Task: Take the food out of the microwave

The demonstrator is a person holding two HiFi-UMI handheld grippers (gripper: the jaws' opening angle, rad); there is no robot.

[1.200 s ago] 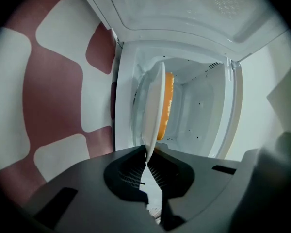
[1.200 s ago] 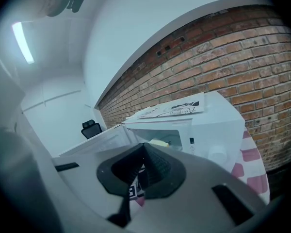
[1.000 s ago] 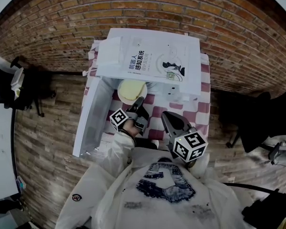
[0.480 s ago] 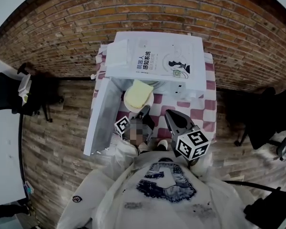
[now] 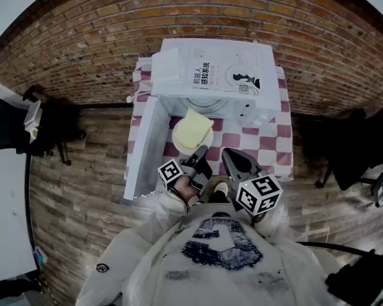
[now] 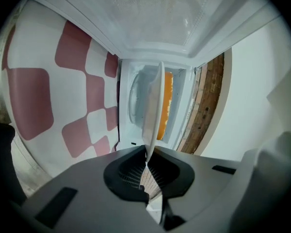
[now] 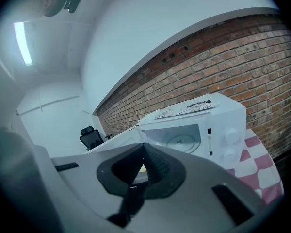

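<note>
The left gripper [image 6: 146, 161] is clamped on the near rim of the plate [image 5: 190, 134], which extends forward from the jaw tips toward the microwave [image 5: 212, 75]. The plate, carrying the yellow food [image 5: 195, 127], sits just outside the microwave's open cavity, beside its open door [image 5: 143, 148]. The right gripper [image 7: 144, 147], jaws together, is positioned in front of the microwave, just right of the plate.

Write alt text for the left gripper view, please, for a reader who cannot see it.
The left gripper has its jaws shut on the rim of a white plate, seen edge-on, carrying yellow food. Behind it stands the open microwave; a red-and-white checked cloth lies at left.
</note>
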